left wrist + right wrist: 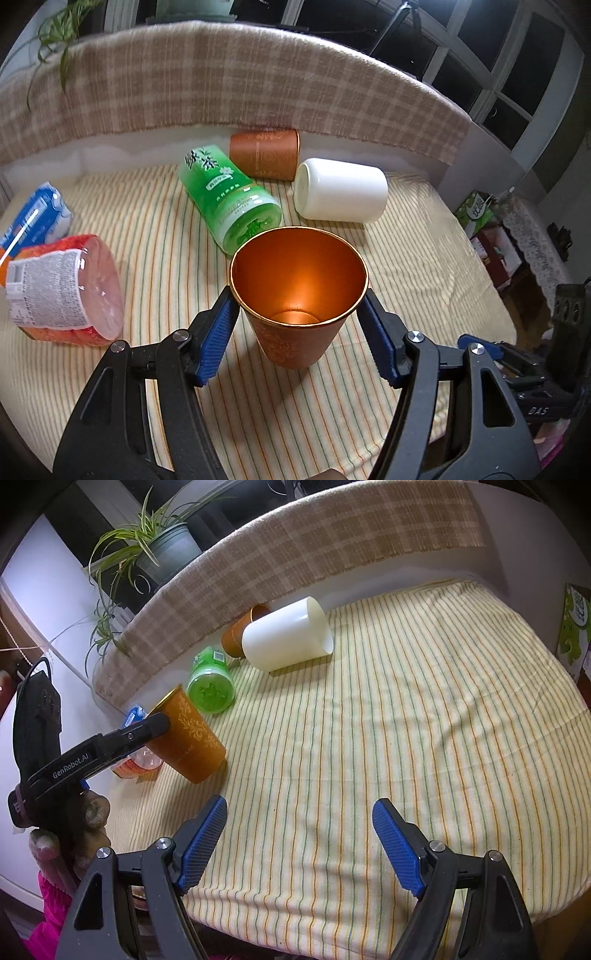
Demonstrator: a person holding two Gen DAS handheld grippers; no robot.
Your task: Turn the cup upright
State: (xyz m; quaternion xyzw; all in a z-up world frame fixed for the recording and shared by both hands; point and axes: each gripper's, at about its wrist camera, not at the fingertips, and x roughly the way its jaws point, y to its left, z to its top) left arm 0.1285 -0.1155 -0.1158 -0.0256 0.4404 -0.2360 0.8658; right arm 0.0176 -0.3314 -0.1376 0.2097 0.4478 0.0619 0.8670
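An orange metal cup (pixel 297 295) with a gold rim and a leaf pattern stands mouth up on the striped cloth. My left gripper (pixel 297 299) is shut on it, blue pads against both sides just under the rim. In the right wrist view the cup (pixel 192 738) leans a little in the left gripper's fingers (pixel 122 738), base on the cloth. My right gripper (pixel 299 838) is open and empty, over bare cloth near the front edge.
Lying on their sides behind the cup: a white cup (pixel 341 190), a green tea bottle (pixel 231 195), an orange-brown cup (pixel 264 153). A red jar (pixel 66 288) and a blue packet (pixel 33 218) lie at left. A checked backrest (pixel 221 81) bounds the far side.
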